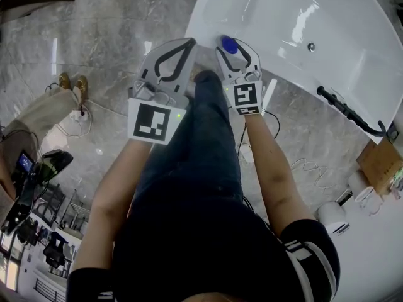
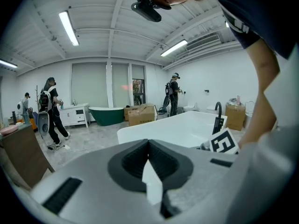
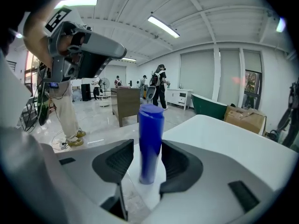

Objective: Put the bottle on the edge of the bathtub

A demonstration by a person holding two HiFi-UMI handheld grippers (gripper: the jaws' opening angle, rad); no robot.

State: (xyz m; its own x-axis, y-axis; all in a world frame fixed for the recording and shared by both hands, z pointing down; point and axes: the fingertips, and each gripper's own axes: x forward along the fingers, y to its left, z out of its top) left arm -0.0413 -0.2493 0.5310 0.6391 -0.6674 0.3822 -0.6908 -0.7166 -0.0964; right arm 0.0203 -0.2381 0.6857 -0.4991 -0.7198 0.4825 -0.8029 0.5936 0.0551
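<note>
Head view: the bottle (image 1: 228,44) stands on the near corner of the bathtub (image 1: 211,14) rim. From above only its blue cap shows, framed by the right gripper (image 1: 234,48). The left gripper (image 1: 184,44) hangs just beside it over the grey floor, carrying nothing.

Left gripper view: these jaws are closed together with nothing between them. The white tub lies ahead and to the right, so this hand has no part in the placing.

Right gripper view: the jaws stand wide either side of the bottle. I see a clear gap at the left pad, and the right pad is close, though I don't read it as pressing. The base sits on the white rim, and I'd call the placement made.

My worry is the retreat. If I back out crooked or roll the wrist, a pad could clip the bottle and knock it over. It stands near the outer lip of the rim, with floor just to its left, so a topple that way likely sends it off the tub.

The bottle is a tall, slim cylinder, solid blue with a flat top, upright and narrow-footed. I judge it easy to tip.
</note>
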